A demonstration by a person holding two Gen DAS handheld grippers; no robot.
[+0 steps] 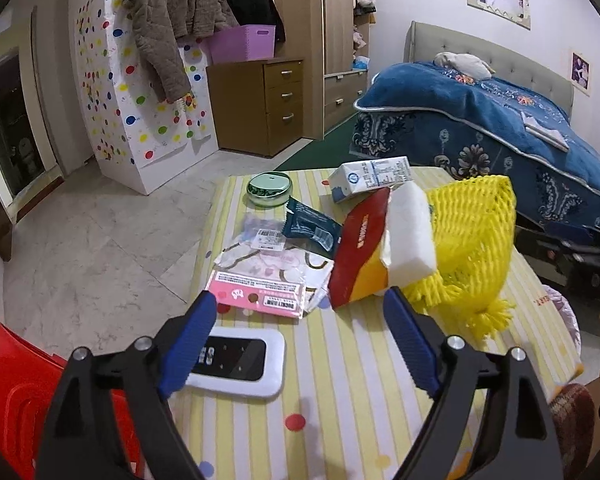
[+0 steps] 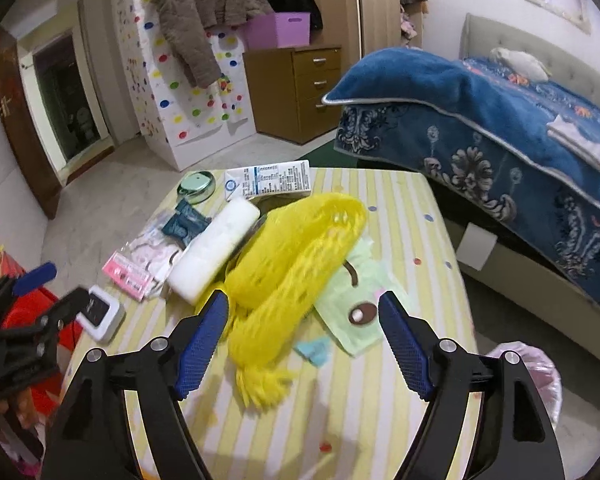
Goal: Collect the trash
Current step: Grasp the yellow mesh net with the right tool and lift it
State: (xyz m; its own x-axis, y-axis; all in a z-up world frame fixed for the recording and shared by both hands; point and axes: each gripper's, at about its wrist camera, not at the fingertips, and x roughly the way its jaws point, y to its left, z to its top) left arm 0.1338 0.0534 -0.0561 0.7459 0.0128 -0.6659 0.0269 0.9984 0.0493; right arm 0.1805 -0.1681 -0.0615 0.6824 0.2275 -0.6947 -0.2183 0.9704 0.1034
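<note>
I have both pairs of fingers spread wide and empty above the striped tabletop (image 2: pixel 400 208). The yellow foam net (image 2: pixel 296 248) is my landmark, lying mid-table. My right gripper (image 2: pixel 302 312) hovers over its near, frayed end. Just left of the net lies the white foam block (image 2: pixel 214 254); behind the net, the milk carton (image 2: pixel 270 180). My left gripper (image 1: pixel 300 304) hovers near the red wrapper (image 1: pixel 358 248), which leans against that block, left of the net.
</note>
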